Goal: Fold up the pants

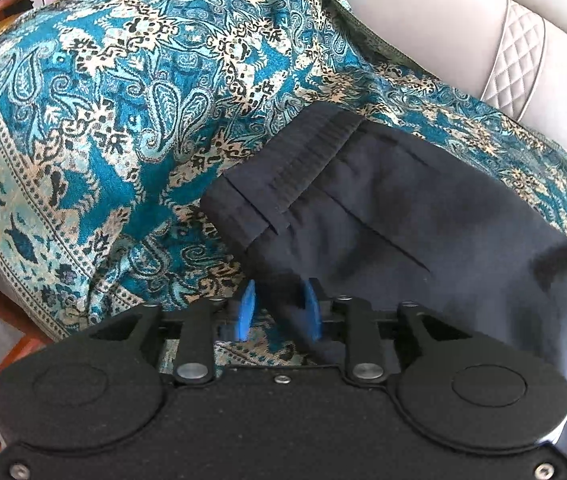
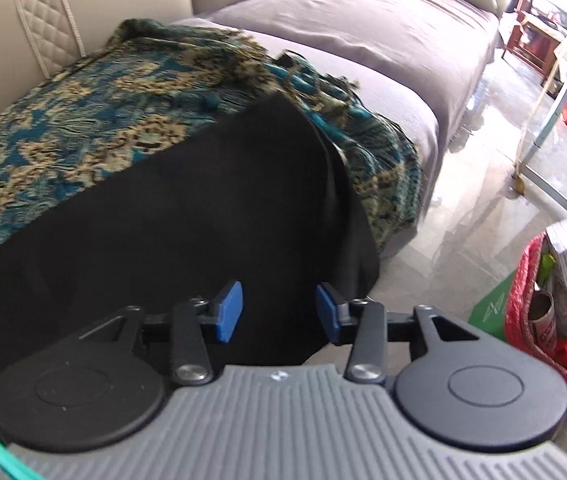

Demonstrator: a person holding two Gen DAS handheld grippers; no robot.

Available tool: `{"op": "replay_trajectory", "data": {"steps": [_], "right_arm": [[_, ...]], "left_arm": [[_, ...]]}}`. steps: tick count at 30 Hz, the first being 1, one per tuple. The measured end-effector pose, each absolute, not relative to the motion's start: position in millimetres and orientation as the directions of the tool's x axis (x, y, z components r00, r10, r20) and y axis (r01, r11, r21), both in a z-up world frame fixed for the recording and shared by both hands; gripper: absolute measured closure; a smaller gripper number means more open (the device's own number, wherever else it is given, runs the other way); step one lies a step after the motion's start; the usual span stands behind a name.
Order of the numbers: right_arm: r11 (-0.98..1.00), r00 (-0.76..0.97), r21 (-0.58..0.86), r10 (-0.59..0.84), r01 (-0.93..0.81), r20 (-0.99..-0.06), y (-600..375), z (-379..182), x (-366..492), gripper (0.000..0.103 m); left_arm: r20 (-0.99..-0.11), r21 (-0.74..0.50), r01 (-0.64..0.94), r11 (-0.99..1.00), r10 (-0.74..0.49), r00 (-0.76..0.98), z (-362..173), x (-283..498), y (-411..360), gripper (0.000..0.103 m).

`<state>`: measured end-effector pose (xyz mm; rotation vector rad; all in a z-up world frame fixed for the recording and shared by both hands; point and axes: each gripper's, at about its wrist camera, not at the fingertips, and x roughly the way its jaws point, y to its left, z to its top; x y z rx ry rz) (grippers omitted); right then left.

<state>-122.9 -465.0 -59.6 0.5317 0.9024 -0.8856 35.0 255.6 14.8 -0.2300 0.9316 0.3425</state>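
We see the pants (image 1: 383, 216), dark matte woven cloth, lying folded on a teal and gold paisley throw (image 1: 123, 120) that covers the sofa (image 1: 483, 20) seat; the sofa back is smooth beige leather with a quilted diamond strip. In the left wrist view the ribbed elastic waistband sits at about 12 o'clock from our left gripper (image 1: 279, 308), its corner squared and layered, a straight pocket slit running toward 3 o'clock. Our left gripper's blue pads stand narrowly parted, and the near edge of the pants runs between them with no visible pinch. In the right wrist view the pants (image 2: 163, 208) read as a flat black slab, their far corner at 12 o'clock and their right edge drooping over the seat front at 2 o'clock. Our right gripper (image 2: 279, 308) has its pads spread wide over the cloth, gripping nothing. The throw's fringed edge hangs at 1 o'clock; beyond it lies bare grey cushion (image 2: 363, 20), and pale tiled floor (image 2: 463, 200) opens at 3 o'clock, with a red bag (image 2: 523, 300) of clutter near
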Motion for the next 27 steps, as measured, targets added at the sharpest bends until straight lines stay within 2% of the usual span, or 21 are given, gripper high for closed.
{"op": "replay_trajectory", "data": {"steps": [6,10,16,19,23,27], "right_arm": [[0.624,0.388,0.057,-0.409,0.779,-0.826,-447.3,-40.0,-109.2,0.029],[0.702,0.454,0.084,-0.359,0.707,-0.815,-429.7,-29.1,-93.1,0.023],[0.855,0.544,0.122,-0.205,0.504,-0.813,-380.6,-19.3,-47.8,0.019],[0.916,0.573,0.119,-0.135,0.384,-0.808,-347.5,-16.3,-22.7,0.018],[0.957,0.6,0.172,-0.003,0.234,-0.8,-306.5,-15.0,7.0,0.018],[0.979,0.609,0.177,0.081,0.1,-0.789,-262.2,-13.3,27.2,0.016]], "left_arm": [[-0.799,-0.076,-0.392,0.917,0.18,0.574,23.3,32.8,257.0,0.054],[-0.785,-0.112,-0.392,0.913,0.16,0.598,31.0,33.7,258.8,0.049],[-0.769,-0.129,-0.377,0.917,0.147,0.622,37.1,38.6,255.7,0.043],[-0.766,-0.154,-0.361,0.92,0.12,0.632,37.6,40.1,252.9,0.037],[-0.755,-0.17,-0.337,0.926,0.097,0.648,36.6,41.6,249.9,0.025],[-0.751,-0.169,-0.331,0.928,0.097,0.654,32.9,41.2,250.7,0.022]]}}
